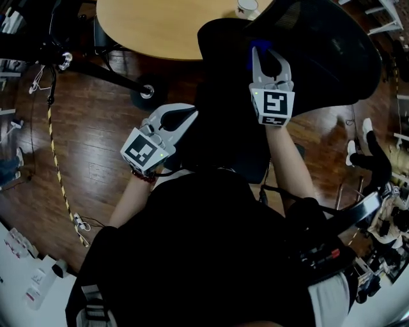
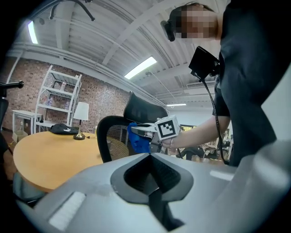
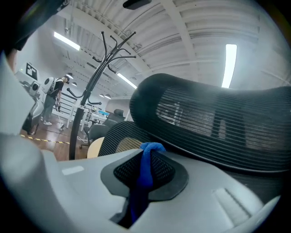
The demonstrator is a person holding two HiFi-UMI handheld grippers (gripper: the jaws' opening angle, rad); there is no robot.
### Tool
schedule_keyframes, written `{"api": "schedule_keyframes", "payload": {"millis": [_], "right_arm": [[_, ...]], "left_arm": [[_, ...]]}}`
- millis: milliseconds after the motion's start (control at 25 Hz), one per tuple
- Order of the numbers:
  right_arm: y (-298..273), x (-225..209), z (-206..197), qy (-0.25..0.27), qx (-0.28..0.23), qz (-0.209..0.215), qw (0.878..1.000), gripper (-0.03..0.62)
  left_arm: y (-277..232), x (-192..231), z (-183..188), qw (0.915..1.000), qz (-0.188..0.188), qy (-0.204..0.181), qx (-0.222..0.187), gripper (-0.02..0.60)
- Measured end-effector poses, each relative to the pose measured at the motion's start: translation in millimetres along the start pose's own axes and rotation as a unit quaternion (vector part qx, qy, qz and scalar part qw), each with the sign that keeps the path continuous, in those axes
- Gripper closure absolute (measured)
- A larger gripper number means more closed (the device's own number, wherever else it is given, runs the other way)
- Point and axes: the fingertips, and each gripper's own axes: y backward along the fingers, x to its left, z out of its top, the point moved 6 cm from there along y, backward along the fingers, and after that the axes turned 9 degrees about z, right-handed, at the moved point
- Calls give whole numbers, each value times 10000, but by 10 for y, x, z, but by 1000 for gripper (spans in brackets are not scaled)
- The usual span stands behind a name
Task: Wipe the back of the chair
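The black mesh office chair (image 1: 319, 57) stands in front of me at the upper right of the head view. My right gripper (image 1: 264, 52) is shut on a blue cloth (image 1: 259, 46) and holds it against the chair's back, just below the headrest (image 3: 213, 113). In the right gripper view the blue cloth (image 3: 145, 168) runs between the shut jaws. My left gripper (image 1: 182, 118) hangs to the left of the chair, shut with nothing in it. The left gripper view shows the chair (image 2: 113, 136), the blue cloth (image 2: 138, 141) and the right gripper's marker cube (image 2: 166, 127).
A round wooden table (image 1: 160, 25) stands beyond the chair, with a white cup (image 1: 246, 6) at its edge and a small lamp (image 2: 81, 116) on it. A black coat stand (image 3: 97, 73) has its base (image 1: 147, 91) on the wooden floor. A yellow-black cord (image 1: 57, 166) trails at the left.
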Motion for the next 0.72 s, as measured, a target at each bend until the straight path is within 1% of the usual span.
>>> {"api": "schedule_keyframes", "payload": {"millis": [120,320,440,600,720], "right_arm": [[-208,221,134,41,-105,251,9996,557],[-484,545,311,5,-251,436,9987,558],[-610,708,365,73,-288,606,9977,559],[-725,812,396,30,-296,814,9962,557],[-735,856,430,-113,-375,950,9947,557]], "left_arm": [[103,46,-10,10000,-3,4,34,578],[236,103,-38,9999,-121,-45,41,578],[279,108,-23,9998,-189,-74,-16,578],[337,11,47,9995,-243,-201,-51,578],[401,-38,49,9997,-181,-140,-54,578]]}}
